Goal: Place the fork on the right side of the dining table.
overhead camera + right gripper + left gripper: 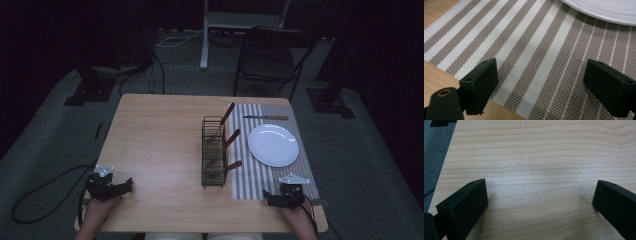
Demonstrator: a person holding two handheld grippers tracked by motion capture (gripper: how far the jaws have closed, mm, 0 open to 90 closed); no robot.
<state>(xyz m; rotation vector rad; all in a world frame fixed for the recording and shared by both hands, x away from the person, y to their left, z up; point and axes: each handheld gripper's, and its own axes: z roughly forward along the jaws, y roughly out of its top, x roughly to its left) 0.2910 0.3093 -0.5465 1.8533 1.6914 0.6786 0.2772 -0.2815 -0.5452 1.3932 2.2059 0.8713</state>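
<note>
A black wire cutlery rack (213, 152) stands mid-table with three wooden-handled utensils (231, 138) leaning out of it. To its right a white plate (273, 145) lies on a striped placemat (257, 172), and a knife (265, 118) rests on the mat's far end. My left gripper (125, 186) hovers over the near left corner, open, with bare wood (539, 182) between the jaws. My right gripper (267, 199) sits low over the mat's near end, open and holding nothing; the stripes (536, 65) and the plate's rim (604, 11) lie ahead of it.
The wooden table (160, 135) has bare room on its left half. A folding chair (267, 60) stands beyond the far edge, with a white stand (205, 35) and dark equipment bases on grey carpet. A cable (40, 195) trails off left.
</note>
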